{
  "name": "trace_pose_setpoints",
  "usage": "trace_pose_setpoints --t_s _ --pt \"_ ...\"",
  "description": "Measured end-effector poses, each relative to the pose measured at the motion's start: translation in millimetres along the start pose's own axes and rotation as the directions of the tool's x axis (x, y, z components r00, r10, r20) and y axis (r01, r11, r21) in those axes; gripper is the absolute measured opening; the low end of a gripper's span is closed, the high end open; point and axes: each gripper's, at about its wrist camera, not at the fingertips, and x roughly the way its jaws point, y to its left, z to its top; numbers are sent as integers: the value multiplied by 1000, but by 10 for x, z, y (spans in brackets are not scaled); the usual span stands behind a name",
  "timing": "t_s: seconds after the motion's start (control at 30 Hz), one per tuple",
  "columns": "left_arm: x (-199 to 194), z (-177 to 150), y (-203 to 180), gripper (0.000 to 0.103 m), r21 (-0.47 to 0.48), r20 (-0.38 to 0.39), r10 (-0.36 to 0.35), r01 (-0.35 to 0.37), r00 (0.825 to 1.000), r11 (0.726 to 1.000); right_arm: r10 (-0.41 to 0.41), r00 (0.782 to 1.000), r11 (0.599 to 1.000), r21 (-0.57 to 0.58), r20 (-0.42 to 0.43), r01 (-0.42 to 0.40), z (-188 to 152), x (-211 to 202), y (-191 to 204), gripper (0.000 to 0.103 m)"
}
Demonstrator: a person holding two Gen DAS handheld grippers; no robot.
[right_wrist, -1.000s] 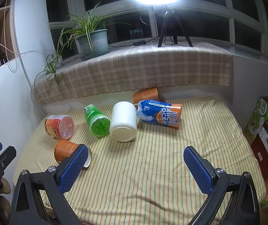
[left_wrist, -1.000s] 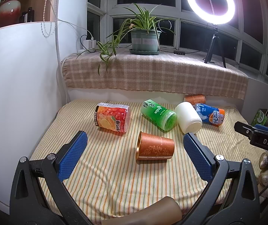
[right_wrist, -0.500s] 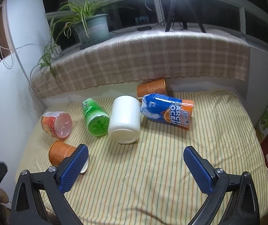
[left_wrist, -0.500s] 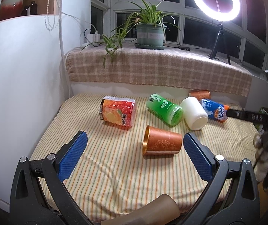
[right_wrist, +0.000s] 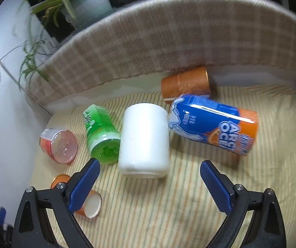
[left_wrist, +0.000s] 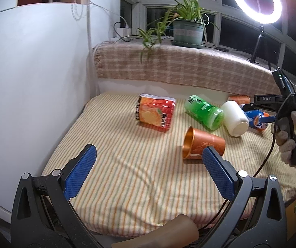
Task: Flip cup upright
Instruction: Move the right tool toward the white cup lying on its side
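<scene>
Several cups lie on their sides on the striped mattress. A white cup lies straight ahead of my open, empty right gripper, just beyond its fingertips. It also shows in the left wrist view. A copper cup lies with its mouth to the left, just ahead of the right finger of my open, empty left gripper. A green cup, a red cup, a blue-orange cup and a second copper cup lie around.
A white wall bounds the mattress on the left. A plaid-covered ledge with a potted plant and a ring light runs along the back. The right gripper and a gloved hand show at right in the left wrist view.
My right gripper has moved forward and down toward the white cup, which now looms large. My left gripper has shifted left, so the copper cup sits further right in its view.
</scene>
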Motion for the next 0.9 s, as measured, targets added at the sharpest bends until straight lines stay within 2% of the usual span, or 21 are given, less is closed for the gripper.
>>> trace_pose_setpoints --t_s 0.33,0.5,0.63,0.8,0.9 --pt "-20 8 112 103 -16 -8 21 -21 1000 1000 39 995 997 76 -88 -33 167 466 -57 97" --pt "9 9 135 103 -24 -13 24 -24 1000 999 23 993 997 78 -113 -15 186 607 -34 96" --pt "16 11 158 103 -28 -14 25 -26 1000 999 20 991 997 81 -130 -10 201 697 -22 89" --pt "15 10 172 103 -33 -13 26 -27 1000 999 31 990 996 83 -135 -20 203 763 13 89" --pt "14 11 179 103 -31 -12 30 -30 999 999 50 988 995 89 -143 -38 186 785 29 86"
